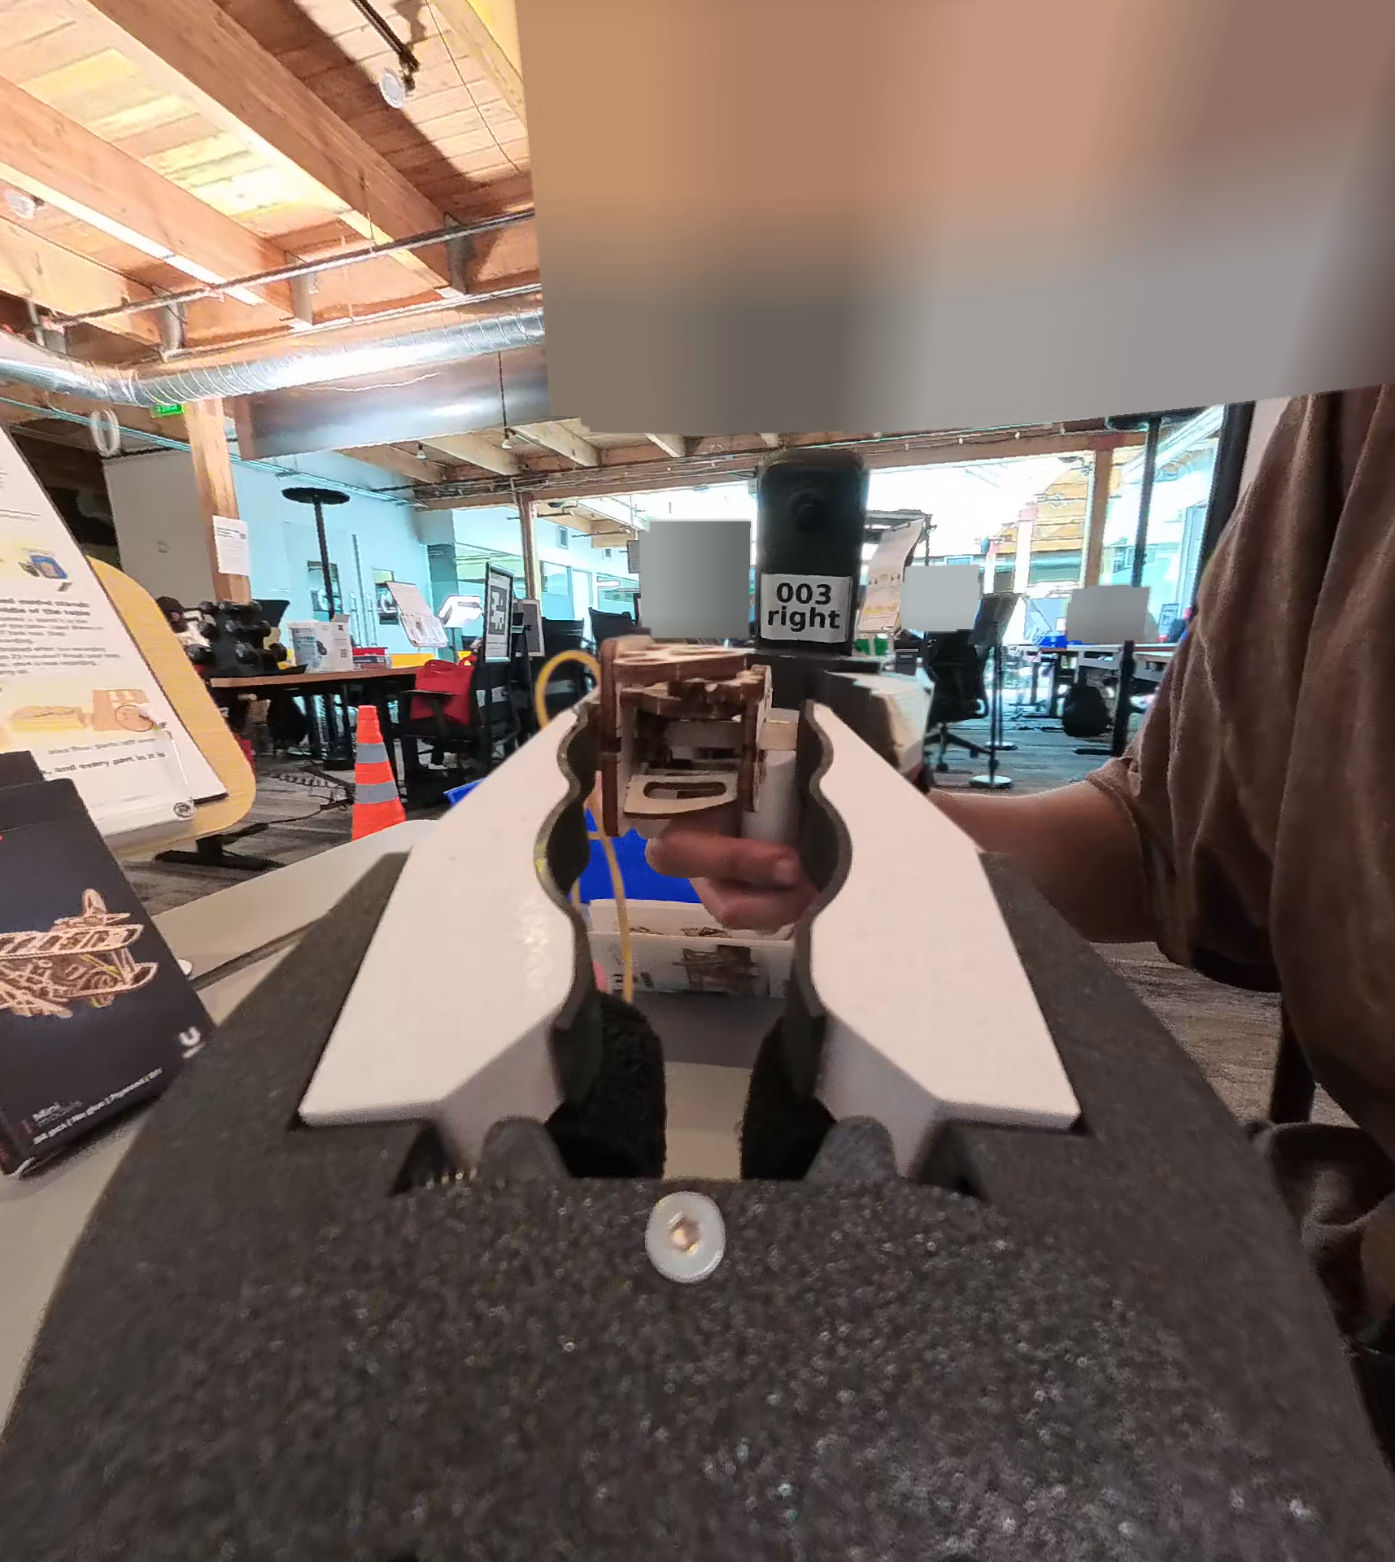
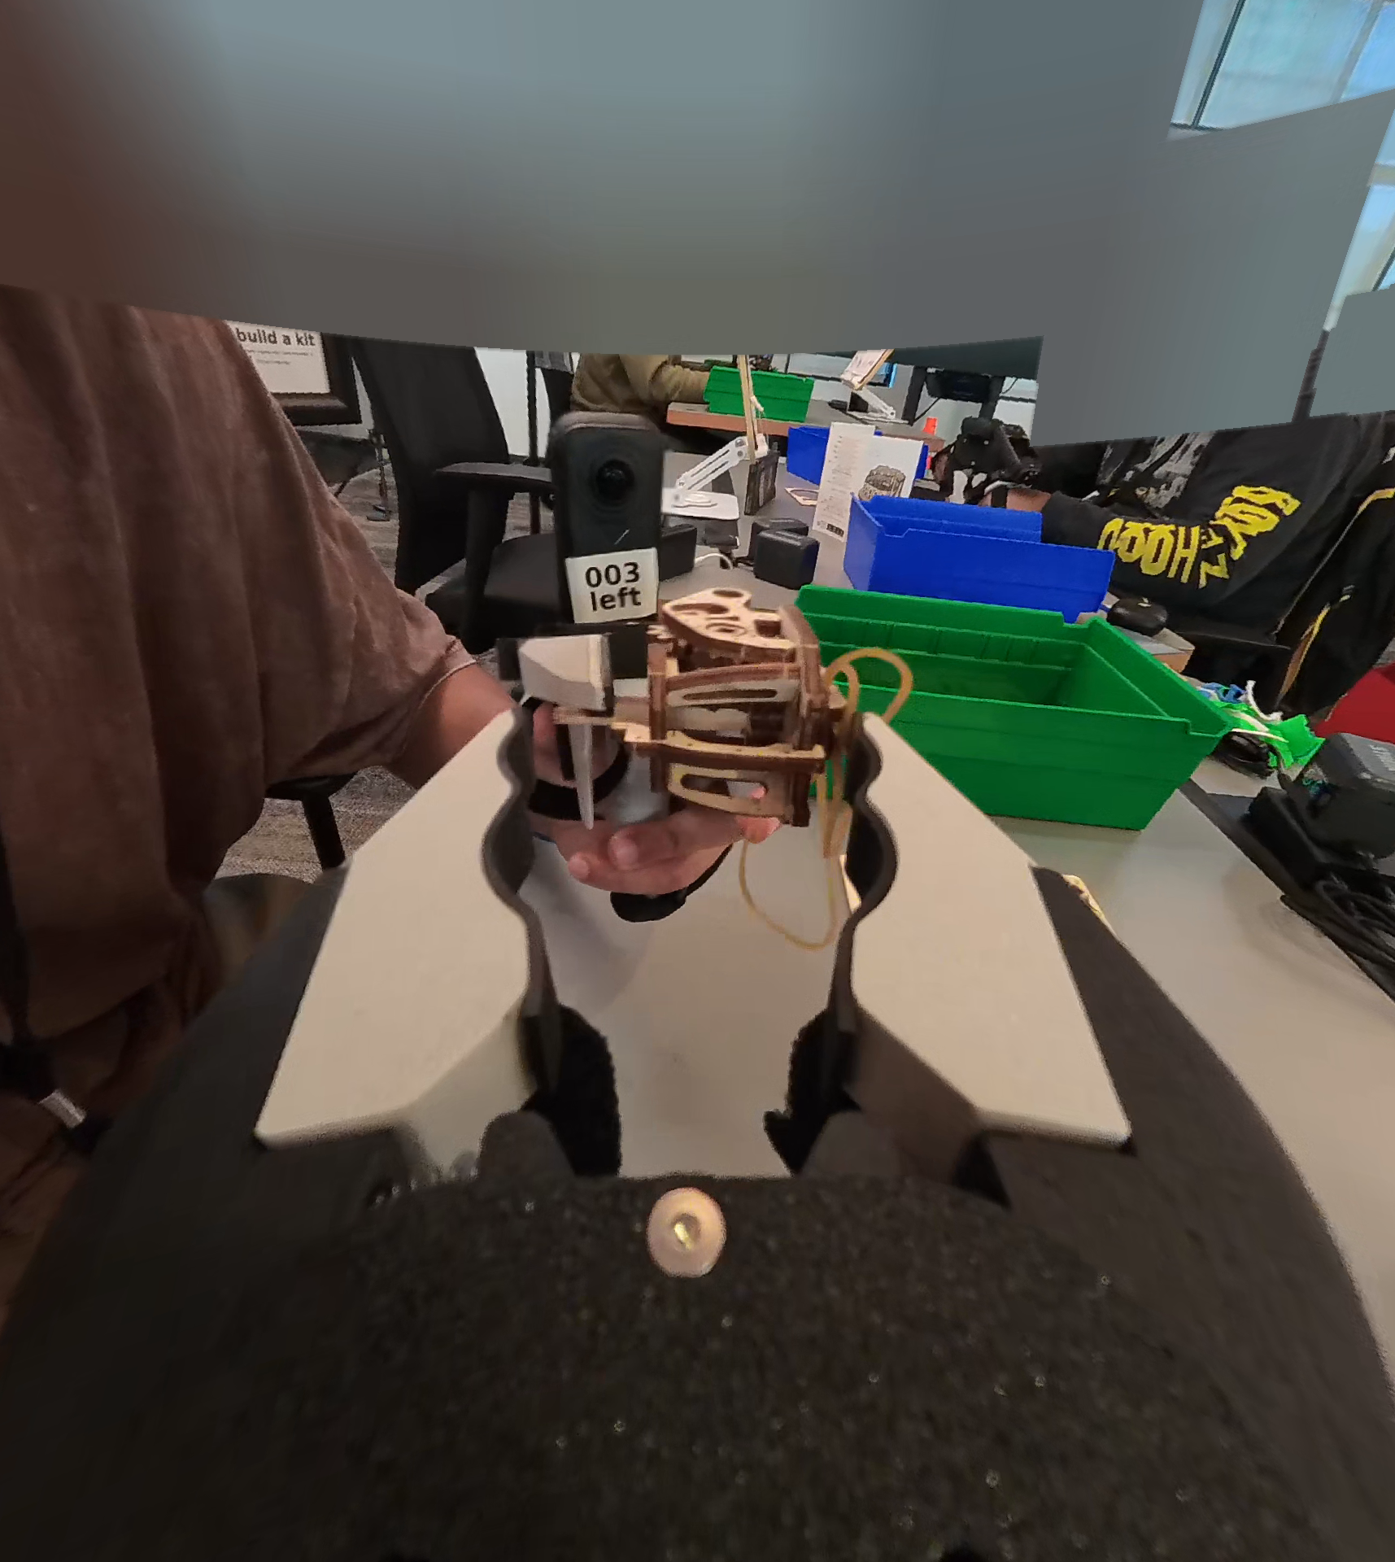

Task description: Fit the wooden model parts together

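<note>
A partly built wooden model (image 1: 677, 744) with a loose yellow rubber band (image 1: 618, 896) sits between the white fingertips of my left gripper (image 1: 698, 761), which looks shut on it. It is held up in the air. In the right wrist view the model (image 2: 727, 718) is at the tips of my right gripper (image 2: 694, 735), whose jaws stand wide apart on either side of it. The rubber band (image 2: 837, 803) hangs by its right finger. The left gripper's white finger (image 2: 567, 676) shows at the model's left side. A hand (image 2: 660, 845) is below.
A black kit box with a biplane picture (image 1: 43, 955) and an instruction board (image 1: 43, 592) stand at the left. A white parts box (image 1: 694, 955) lies below the model. A green bin (image 2: 1015, 718), a blue bin (image 2: 973, 558) and cables (image 2: 1370, 913) sit on the grey table (image 2: 1184, 972).
</note>
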The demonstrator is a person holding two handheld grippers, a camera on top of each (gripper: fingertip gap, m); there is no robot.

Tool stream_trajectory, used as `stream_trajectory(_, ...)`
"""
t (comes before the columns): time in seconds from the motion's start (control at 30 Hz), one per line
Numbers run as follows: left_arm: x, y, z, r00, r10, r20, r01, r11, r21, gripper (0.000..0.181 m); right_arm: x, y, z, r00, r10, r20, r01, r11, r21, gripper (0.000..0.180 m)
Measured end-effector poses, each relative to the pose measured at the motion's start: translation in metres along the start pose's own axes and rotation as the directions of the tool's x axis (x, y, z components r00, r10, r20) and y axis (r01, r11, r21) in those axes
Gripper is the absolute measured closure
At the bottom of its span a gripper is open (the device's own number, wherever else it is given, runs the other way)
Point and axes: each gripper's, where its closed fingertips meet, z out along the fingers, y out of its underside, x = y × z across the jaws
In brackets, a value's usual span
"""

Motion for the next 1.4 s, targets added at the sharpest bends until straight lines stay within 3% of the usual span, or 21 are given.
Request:
stream_trajectory(0.6, 0.017, -0.009, 0.000, 0.987, 0.159, 0.013, -0.160, 0.986, 0.055, 0.134, -0.016, -0.003, 0.004, 0.997, -0.059, 0.045, 0.059, 0.998, 0.007, 0.112)
stream_trajectory(0.9, 0.021, -0.008, 0.004, 0.964, 0.267, 0.007, -0.267, 0.964, -0.023, 0.134, -0.017, -0.005, 0.000, 0.989, -0.138, 0.045, 0.137, 0.990, 0.026, 0.112)
stream_trajectory(1.03, 0.014, -0.007, 0.005, 0.968, 0.249, 0.024, -0.247, 0.966, -0.082, 0.128, -0.012, -0.005, -0.002, 0.989, -0.146, 0.025, 0.146, 0.989, 0.023, 0.111)
stream_trajectory(1.17, 0.014, -0.002, 0.007, 0.991, 0.134, -0.018, -0.136, 0.980, -0.143, 0.119, -0.017, -0.001, -0.001, 0.993, -0.097, 0.070, 0.096, 0.995, 0.022, 0.112)
stream_trajectory(1.4, 0.010, 0.005, 0.006, 0.990, 0.141, 0.027, -0.131, 0.961, -0.245, 0.130, -0.008, 0.002, -0.002, 0.993, -0.109, 0.041, 0.109, 0.994, -0.002, 0.111)
